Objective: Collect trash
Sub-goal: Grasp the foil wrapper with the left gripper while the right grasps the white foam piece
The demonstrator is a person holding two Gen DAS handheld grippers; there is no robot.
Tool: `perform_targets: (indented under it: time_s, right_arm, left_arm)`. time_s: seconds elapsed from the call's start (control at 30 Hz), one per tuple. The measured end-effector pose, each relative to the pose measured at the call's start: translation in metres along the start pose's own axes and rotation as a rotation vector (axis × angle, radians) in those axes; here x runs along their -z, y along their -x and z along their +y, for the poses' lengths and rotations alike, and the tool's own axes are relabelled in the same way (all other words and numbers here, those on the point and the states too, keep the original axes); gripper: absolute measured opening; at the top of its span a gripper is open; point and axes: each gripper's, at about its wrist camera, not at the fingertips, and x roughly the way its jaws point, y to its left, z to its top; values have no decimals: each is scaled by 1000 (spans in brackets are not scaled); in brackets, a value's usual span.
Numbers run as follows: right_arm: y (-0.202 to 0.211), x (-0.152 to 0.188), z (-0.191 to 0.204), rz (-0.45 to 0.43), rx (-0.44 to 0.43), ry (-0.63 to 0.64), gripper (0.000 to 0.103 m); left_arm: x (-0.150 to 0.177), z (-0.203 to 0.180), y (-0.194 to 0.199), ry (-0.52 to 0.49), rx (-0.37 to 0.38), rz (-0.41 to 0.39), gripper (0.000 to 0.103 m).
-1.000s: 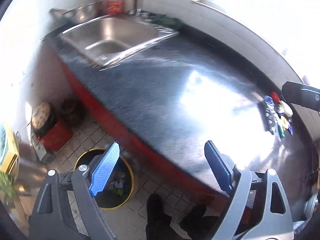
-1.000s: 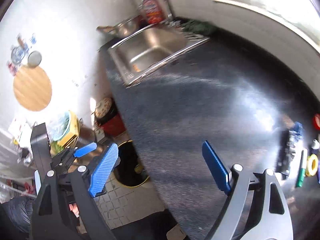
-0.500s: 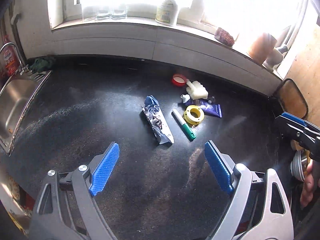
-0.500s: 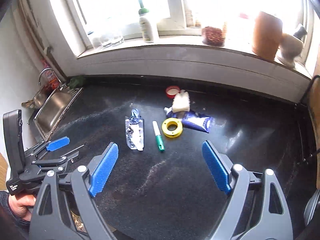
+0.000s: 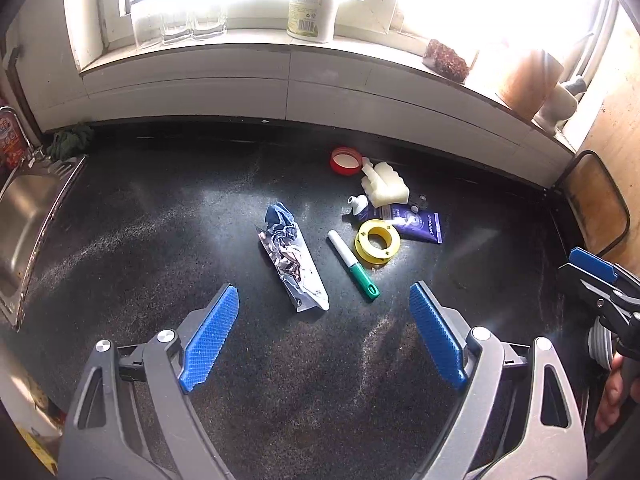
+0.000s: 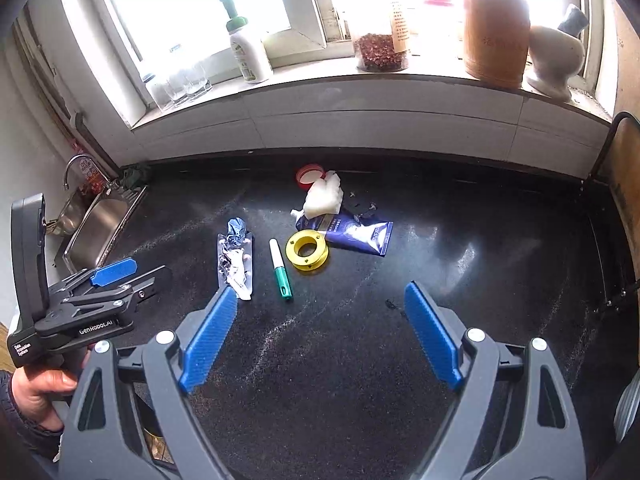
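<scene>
1. The left gripper (image 5: 324, 330) hangs with its jaws spread wide and nothing between them; the right gripper (image 6: 320, 328) is likewise released and empty.
2. The crumpled foil wrapper (image 5: 294, 264) lies on the dark worktop (image 5: 160, 240), just ahead of the left gripper, its long axis running away from the jaws and slightly leftward.
3. The left hand seems the nearer one; from the right wrist view the wrapper sits off to the left.
4. Beside it lie a green-capped marker (image 5: 354, 266), a yellow spool (image 5: 377, 242) and a purple tube (image 5: 412, 222).
5. "GenRobot.AI" is printed on the left gripper's body; the tube's lettering is too small to read.
</scene>
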Motion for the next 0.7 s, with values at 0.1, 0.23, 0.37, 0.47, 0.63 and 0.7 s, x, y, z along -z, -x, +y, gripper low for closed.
perform_targets:
  time_s: [0.1,0.23,0.37,0.47,0.63,0.7]
  right_arm:
    - [-13,-10,5,12,-8,20,83]
    - [-34,-27,11,30,-24,39,83]
    - [-69,-44,12,63,-16,54,79]
    - [-105,-56,9,117,-3,45,76]
    - [-159,-70,5,192,22,45,70]
    - [-177,-76,6,210,28,45,69]
  left_arm:
    - [-10,4,-12,6,-18,4,85]
    - [-26,9,-40,-12,-38,21,85]
    - [-41,19,-80,-22,-62,51,85]
    - [-50,27,-114,-26,-85,95,84]
    - [-64,36,-154,-31,-65,140,81]
    - [-68,38,-166,-33,-51,163,76]
